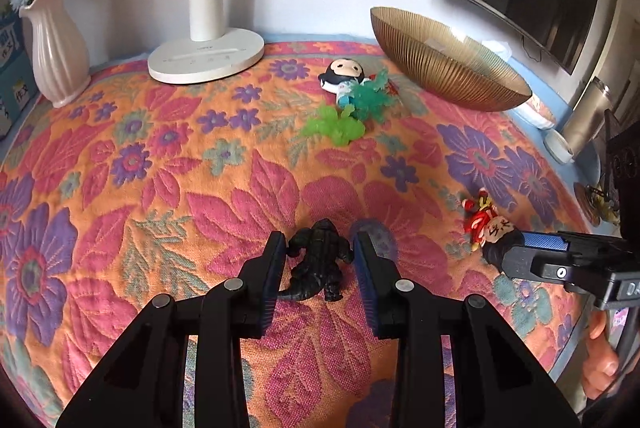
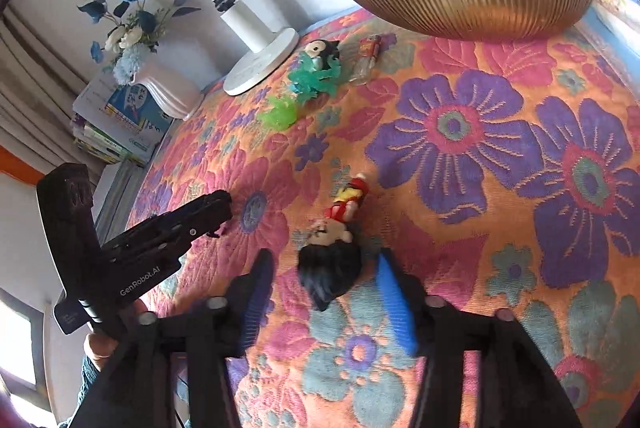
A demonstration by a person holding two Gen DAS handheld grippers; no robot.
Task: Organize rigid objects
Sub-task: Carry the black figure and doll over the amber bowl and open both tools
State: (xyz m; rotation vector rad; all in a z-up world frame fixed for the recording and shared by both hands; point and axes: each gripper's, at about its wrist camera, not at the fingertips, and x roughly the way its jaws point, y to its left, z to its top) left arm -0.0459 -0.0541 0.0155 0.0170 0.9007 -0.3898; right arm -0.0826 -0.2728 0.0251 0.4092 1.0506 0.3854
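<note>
The left tongs (image 1: 320, 248) clamp a black monster (image 1: 318, 260) at the tabletop's (image 1: 160, 167) near edge, tail toward the camera. The right tongs (image 2: 324, 268) gape around a doll (image 2: 332, 240) lying head-first; the bowl's (image 2: 468, 11) contents are unclear.

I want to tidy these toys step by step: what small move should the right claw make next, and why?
Probably close the right claw on the black-haired doll: its head lies between the open pads, not yet touched. The left claw grips the black dinosaur figure, so both could then go toward the gold bowl.
</note>
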